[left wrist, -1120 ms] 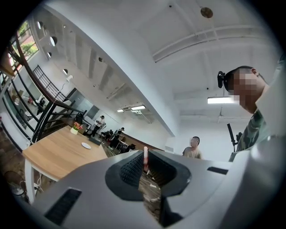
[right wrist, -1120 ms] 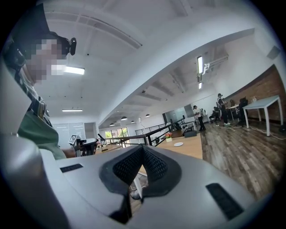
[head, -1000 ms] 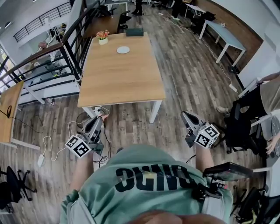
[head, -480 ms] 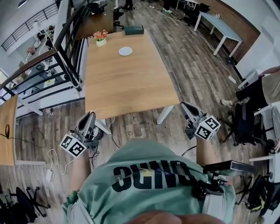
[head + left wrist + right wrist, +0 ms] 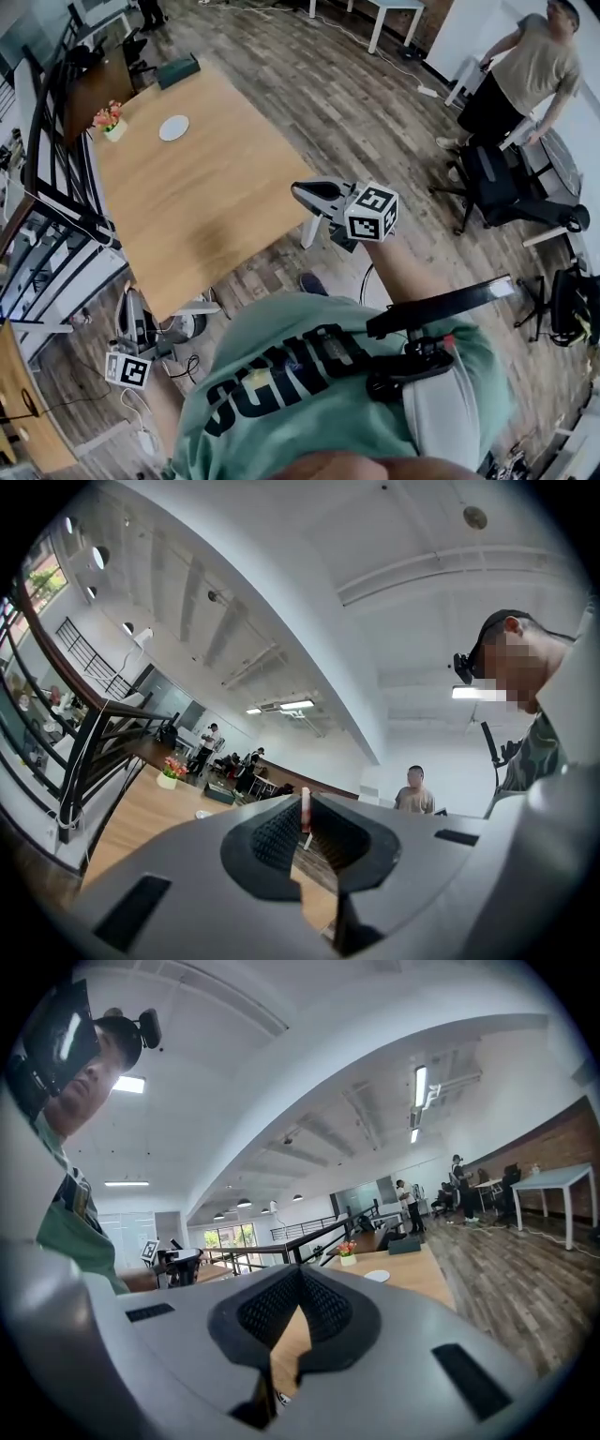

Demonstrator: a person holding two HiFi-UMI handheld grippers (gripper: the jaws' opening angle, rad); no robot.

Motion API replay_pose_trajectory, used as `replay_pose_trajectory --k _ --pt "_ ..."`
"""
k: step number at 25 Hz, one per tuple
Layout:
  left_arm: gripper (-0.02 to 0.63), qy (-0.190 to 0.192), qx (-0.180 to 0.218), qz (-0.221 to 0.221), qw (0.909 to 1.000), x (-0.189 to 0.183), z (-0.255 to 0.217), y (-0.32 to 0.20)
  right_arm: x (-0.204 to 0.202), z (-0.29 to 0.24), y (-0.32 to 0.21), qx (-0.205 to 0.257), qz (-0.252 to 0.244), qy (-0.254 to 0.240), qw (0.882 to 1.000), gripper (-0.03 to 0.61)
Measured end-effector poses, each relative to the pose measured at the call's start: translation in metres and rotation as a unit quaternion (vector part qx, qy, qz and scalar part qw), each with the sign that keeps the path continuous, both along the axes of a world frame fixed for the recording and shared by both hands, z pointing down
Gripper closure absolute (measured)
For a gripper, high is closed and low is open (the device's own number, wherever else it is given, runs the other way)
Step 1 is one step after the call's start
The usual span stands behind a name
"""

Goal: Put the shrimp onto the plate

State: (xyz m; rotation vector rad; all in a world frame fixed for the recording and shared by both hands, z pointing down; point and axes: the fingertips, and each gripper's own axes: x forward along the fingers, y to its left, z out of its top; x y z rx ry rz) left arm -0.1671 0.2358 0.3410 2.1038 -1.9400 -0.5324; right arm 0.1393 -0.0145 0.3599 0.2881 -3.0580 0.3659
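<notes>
shirt [image 5: 309, 375] behind the jaws is showing dark letters, upside down, unreadable | left gripper [image 5: 128, 298] and right gripper [image 5: 298, 191] are bearing only square markers [image 5: 372, 213]

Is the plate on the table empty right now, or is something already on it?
Empty, as far as shows: in the head view the plate is a bare white disc on the table, though small.

I see a pale wood-grain table [image 5: 216, 206] with a white plate [image 5: 173, 127] and pink-orange flowers [image 5: 108, 114]. The floor [image 5: 375, 103] is grey-brown planking, the person's shirt [image 5: 309, 412] green with black lettering.
</notes>
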Motion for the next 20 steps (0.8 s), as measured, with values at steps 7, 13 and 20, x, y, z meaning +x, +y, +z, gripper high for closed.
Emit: replay_pose_trajectory --k 7,13,20 --pt "0.583 0.016 -0.017 -0.049 0.9985 0.003 0.01 -0.089 -0.029 0.019 -0.118 -0.018 -0.057 -0.017 0.998 0.575" --pt "0.583 0.005 -0.043 -0.127 0.991 -0.006 -0.004 -0.154 -0.067 0.028 -0.217 -0.02 -0.118 -0.016 0.993 0.575" --pt "0.583 0.004 -0.071 -0.143 0.9872 -0.04 0.001 -0.195 -0.119 0.044 -0.269 -0.034 -0.134 -0.005 0.99 0.575"
